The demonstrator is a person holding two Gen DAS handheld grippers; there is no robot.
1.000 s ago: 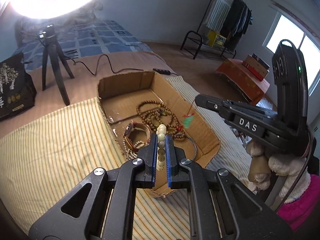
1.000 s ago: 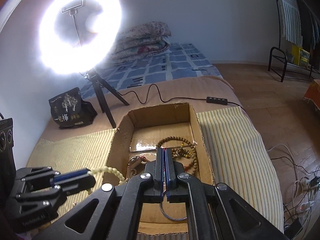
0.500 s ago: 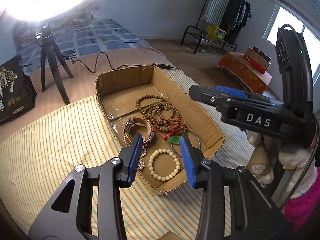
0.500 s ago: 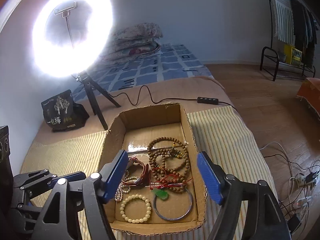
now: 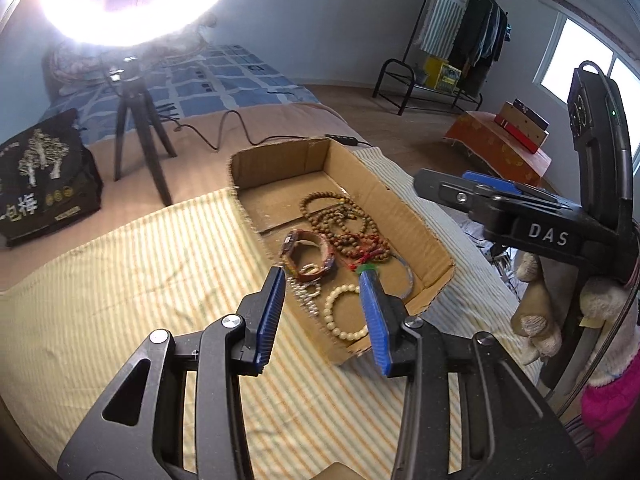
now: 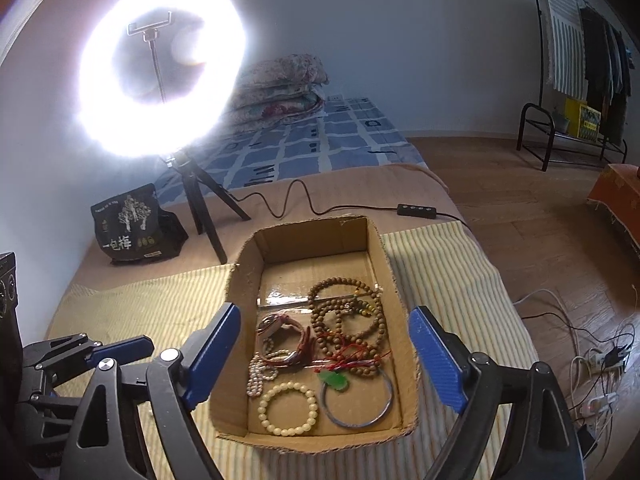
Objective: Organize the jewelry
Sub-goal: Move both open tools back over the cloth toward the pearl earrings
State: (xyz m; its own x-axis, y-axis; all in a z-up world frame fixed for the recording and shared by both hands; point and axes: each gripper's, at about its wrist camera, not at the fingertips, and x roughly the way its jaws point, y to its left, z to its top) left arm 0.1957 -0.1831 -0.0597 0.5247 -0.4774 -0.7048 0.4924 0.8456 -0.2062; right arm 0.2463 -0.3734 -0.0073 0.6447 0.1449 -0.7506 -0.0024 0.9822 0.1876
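Both claws angle down over the cardboard box (image 6: 384, 248): left claw (image 5: 323, 312) released, right claw (image 6: 324, 356) opening, empty.

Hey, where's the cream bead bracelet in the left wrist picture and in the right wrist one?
Left wrist view: the cream bead bracelet lies in the near end of the cardboard box, low centre, seen between the open jaws.
Right wrist view: it sits in the box's near left corner, low centre, left of the thin metal bangle.
Shared landmark: the green pendant on red cord, just beyond the bracelet.
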